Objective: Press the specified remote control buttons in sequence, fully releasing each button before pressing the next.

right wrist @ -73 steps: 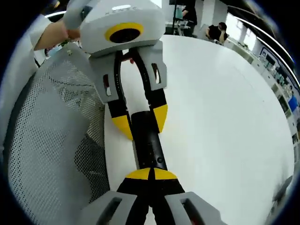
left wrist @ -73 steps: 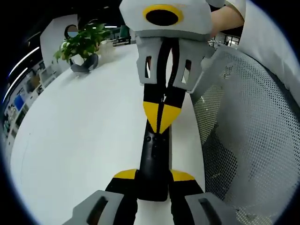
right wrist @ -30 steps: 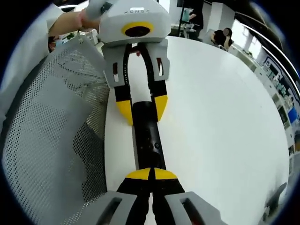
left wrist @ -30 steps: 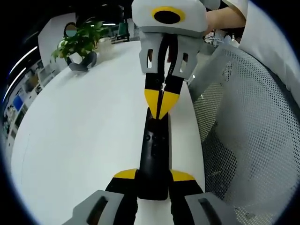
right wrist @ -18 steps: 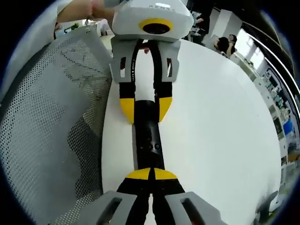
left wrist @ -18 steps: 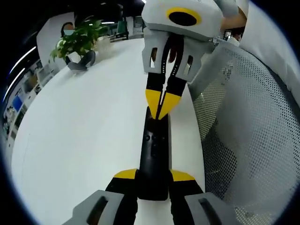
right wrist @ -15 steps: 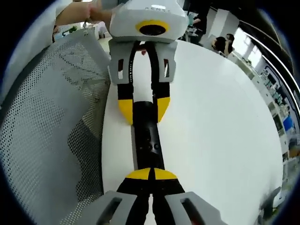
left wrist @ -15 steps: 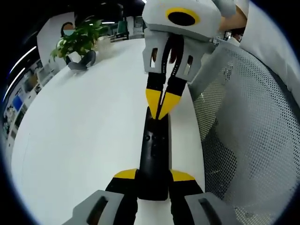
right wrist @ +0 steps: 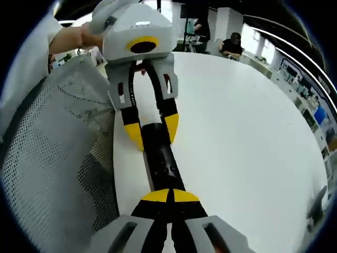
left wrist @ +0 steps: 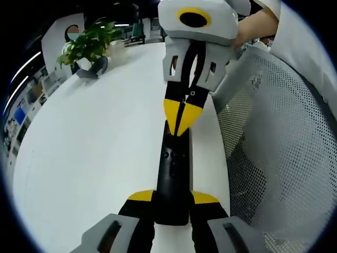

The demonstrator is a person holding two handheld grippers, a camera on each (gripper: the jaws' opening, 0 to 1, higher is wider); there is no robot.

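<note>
The left gripper (left wrist: 172, 203) pinches the near end of the black remote (left wrist: 172, 174), one yellow-tipped jaw on each long side, holding it out along the edge of the white table (left wrist: 95, 142). In the right gripper view the same pair of jaws straddles the far end of the remote (right wrist: 160, 153). The right gripper (right wrist: 169, 196) has its jaws pressed together into one blunt yellow point, which sits on the top face of the remote; in the left gripper view that point (left wrist: 178, 117) meets the remote's far end, above the small round buttons (left wrist: 168, 156). Whether a button is pushed in right now, I cannot tell.

The main risk, as I judge it, is the broad tip: it could cover two buttons at once or slide off onto a neighbouring one. Pressing hard so far from the holding jaws could tip the remote or twist it loose. The remote also lies close to the table edge, beside a mesh chair back (left wrist: 274, 147), so a slip could send it off. Moving on without lifting the tip fully clear would break the release rule.
</note>
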